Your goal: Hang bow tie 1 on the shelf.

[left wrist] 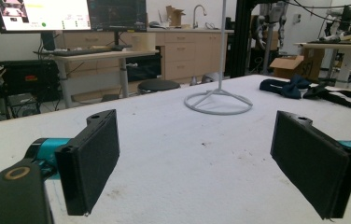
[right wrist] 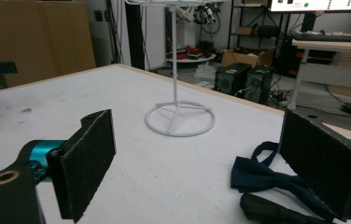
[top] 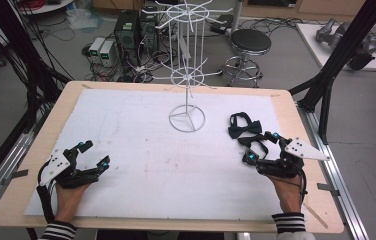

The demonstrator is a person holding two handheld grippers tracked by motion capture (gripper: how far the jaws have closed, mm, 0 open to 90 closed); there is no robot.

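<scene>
Jaws gape wide on both: right gripper [top: 261, 148] just beside the bow tie [top: 244, 128] (dark), left gripper [top: 94, 154] well apart.

A robotics lab.
Desktop computers [top: 126, 30] with tangled cables sit on the floor, monitors [left wrist: 43, 14] glow on desks, and black rig frames [top: 346, 45] surround the table [top: 36, 145].
</scene>
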